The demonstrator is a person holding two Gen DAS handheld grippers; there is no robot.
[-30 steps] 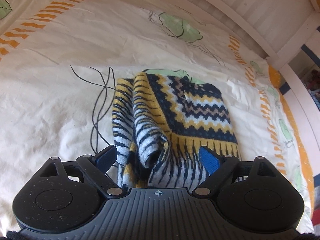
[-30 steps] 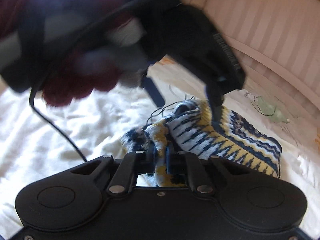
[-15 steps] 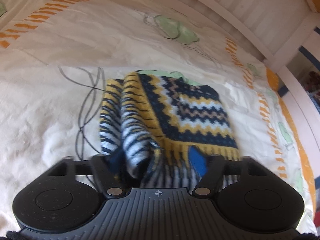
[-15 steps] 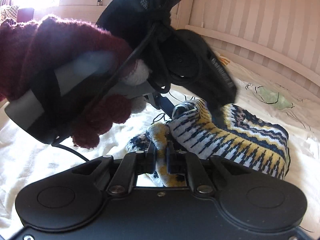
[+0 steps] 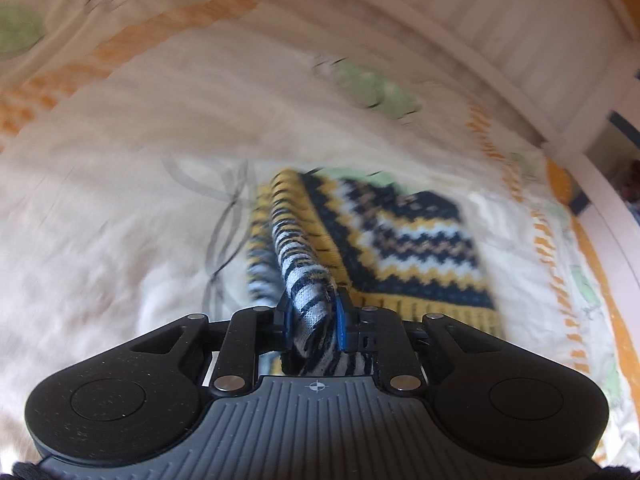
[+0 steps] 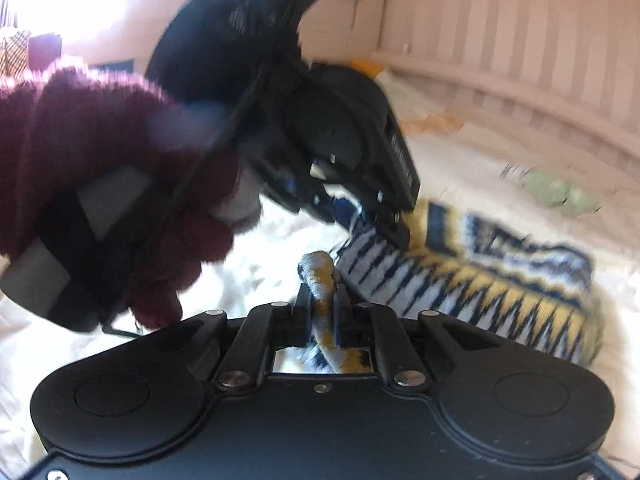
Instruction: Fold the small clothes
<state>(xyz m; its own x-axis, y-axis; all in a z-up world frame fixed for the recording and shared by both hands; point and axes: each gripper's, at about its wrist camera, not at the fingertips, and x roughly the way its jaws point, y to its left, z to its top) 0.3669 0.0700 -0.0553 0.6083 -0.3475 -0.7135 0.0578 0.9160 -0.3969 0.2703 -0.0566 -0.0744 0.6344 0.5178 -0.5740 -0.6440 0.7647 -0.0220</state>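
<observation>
The patterned knit sweater (image 5: 404,240) lies partly folded on the bed sheet (image 5: 120,200), near the white slatted bed frame (image 5: 500,32). The left hand-held gripper (image 5: 312,320) is closing its jaws on a raised fold of the striped sleeve – the blue pads (image 5: 342,326) already press the fabric from both sides. The right hand-held gripper (image 6: 322,312) has a thin bunch of the knit between its narrow jaws, and these jaws are opening a little. A hand in a dark red glove (image 6: 120,184) carries the left tool above the garment. I judge that the step in hand is taking hold of the sleeve edge for the next fold. The next move probably needs a firm pinch, then a lift and a smooth carry across the body – without pulling the folded part out of shape.
</observation>
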